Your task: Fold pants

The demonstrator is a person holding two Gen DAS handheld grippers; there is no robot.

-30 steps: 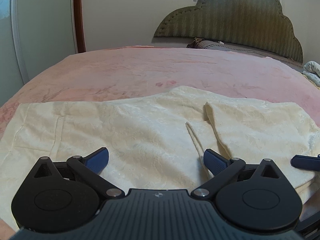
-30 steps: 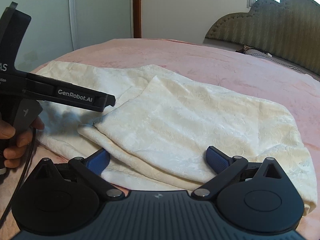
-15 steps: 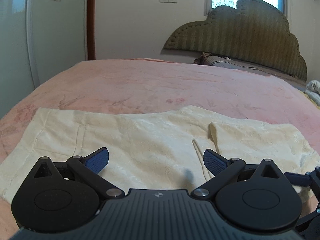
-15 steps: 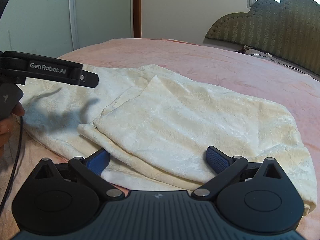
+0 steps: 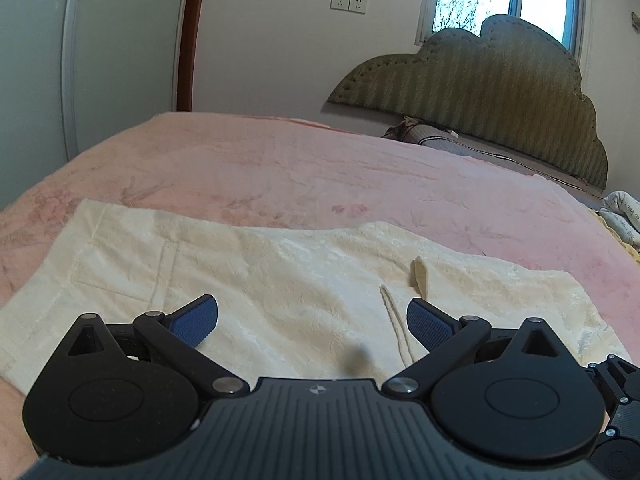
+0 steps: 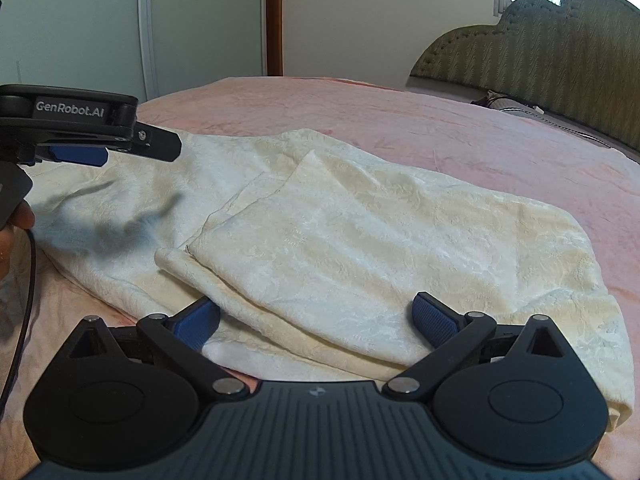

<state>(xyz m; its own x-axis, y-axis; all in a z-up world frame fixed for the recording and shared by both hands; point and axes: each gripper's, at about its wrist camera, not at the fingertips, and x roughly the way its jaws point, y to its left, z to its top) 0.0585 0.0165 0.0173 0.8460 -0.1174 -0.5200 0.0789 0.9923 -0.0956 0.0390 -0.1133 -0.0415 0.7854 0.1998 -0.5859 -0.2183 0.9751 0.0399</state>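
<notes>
Pants [image 6: 340, 236], cream and textured, are lying folded on the pink bed [image 5: 320, 172]. Left gripper [image 5: 312, 320] is hovering over them, released and empty. Right gripper [image 6: 316, 316] is likewise hovering spread at their near edge.

surface: pink bed [image 5: 280, 168] | on it: cream pants [image 6: 360, 240], folded

Our right tongs [image 6: 316, 322] hang spread wide over the cream pants [image 6: 360, 240], folded on the pink bed [image 6: 440, 128]. Our left tongs [image 6: 120, 136] hover above the pants' left part.
</notes>
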